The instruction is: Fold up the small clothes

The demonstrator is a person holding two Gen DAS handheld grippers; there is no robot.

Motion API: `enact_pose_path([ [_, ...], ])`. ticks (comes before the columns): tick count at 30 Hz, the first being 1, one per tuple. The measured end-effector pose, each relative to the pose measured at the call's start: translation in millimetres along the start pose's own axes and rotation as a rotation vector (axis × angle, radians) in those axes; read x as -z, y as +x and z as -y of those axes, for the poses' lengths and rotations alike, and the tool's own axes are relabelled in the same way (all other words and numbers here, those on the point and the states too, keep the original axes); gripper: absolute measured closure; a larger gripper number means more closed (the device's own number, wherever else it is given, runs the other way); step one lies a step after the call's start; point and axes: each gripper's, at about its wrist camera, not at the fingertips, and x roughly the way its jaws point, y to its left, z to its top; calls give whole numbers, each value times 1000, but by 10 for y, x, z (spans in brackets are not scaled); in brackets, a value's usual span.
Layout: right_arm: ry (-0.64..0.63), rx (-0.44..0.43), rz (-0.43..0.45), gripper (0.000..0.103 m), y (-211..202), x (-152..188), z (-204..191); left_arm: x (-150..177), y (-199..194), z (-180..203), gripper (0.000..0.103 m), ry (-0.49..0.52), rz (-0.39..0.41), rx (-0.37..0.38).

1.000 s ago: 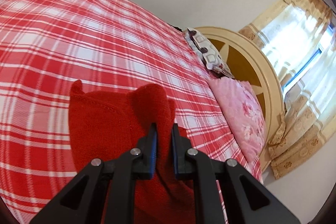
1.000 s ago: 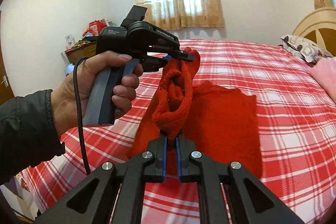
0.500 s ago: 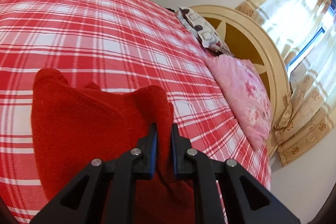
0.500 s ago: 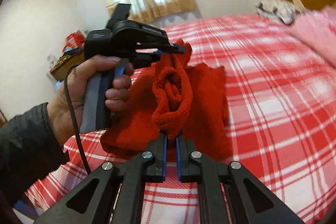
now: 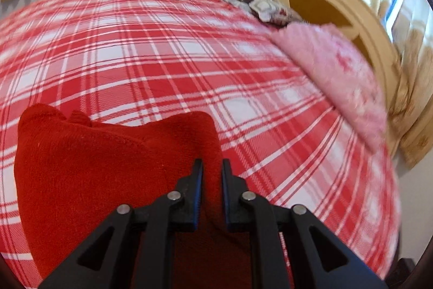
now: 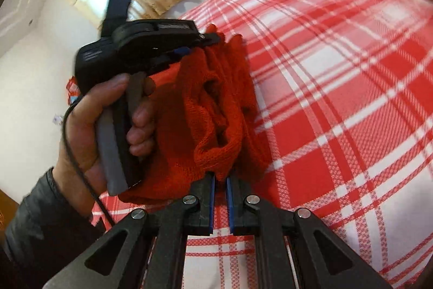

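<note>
- Red knit garment (image 5: 102,170), doubled over on the red-and-white plaid bedspread (image 5: 167,53); one folded edge raised off the bed between both grippers, presumably to carry it across for the next fold.
- Left gripper (image 5: 212,167): jaws just opening, a narrow gap showing, the top corner of the knit between the pads; contact with the cloth too blurred to confirm, so possibly a release under way.
- Right gripper (image 6: 220,180): jaws pressed nearly together, pinching the lower bunched edge of the knit (image 6: 216,110), keeping that corner aligned under its partner.
- Person's hand (image 6: 100,126) around the left gripper's handle, just beside the hanging cloth.
- Pink pillow (image 5: 341,80) and patterned pillow (image 5: 257,2) by the headboard (image 5: 338,2), well apart from the fold.
</note>
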Motion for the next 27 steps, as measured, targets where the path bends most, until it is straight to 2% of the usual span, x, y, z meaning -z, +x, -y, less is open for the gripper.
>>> enact_pose_path([
  [1, 24, -13, 0, 97, -12, -9, 33, 3, 4, 36, 83, 18, 3, -28],
  [4, 32, -18, 11, 97, -55, -11, 43, 21, -99, 131, 70, 49, 33, -45],
  [6, 25, -27, 11, 96, -68, -14, 32, 53, -258, 198, 43, 60, 82, -46],
  [7, 34, -29, 21, 96, -90, -17, 45, 84, -384, 227, 37, 71, 122, -70],
  [8, 36, -31, 37, 90, -125, -16, 52, 106, -460, 232, 28, 76, 146, -79],
  [9, 27, -24, 56, 85, -168, -20, 31, 142, -548, 227, 23, 82, 167, -78],
  [11, -13, 13, 133, 51, -300, -54, -38, 216, -700, 167, 20, 84, 192, -100],
  [13, -73, 27, 204, 44, -426, -142, -160, 325, -838, 40, 16, 73, 214, -134],
  [15, -122, 31, 209, 44, -444, -264, -277, 421, -912, -69, 14, 66, 224, -158],
  [17, -188, 19, 156, 44, -338, -419, -429, 546, -991, -195, 14, 58, 223, -182],
  [19, -227, 25, 86, 44, -78, -620, -533, 646, -1053, -278, 14, 56, 234, -193],
  [22, -260, 79, 48, 44, 277, -791, -508, 823, -1097, -326, 14, 70, 232, -205],
  [24, -252, 69, -21, 78, 499, -835, -414, 932, -1090, -324, 11, 85, 225, -207],
  [27, -177, 52, -1, 82, 434, -883, -207, 1007, -1027, -299, 5, 77, 214, -226],
])
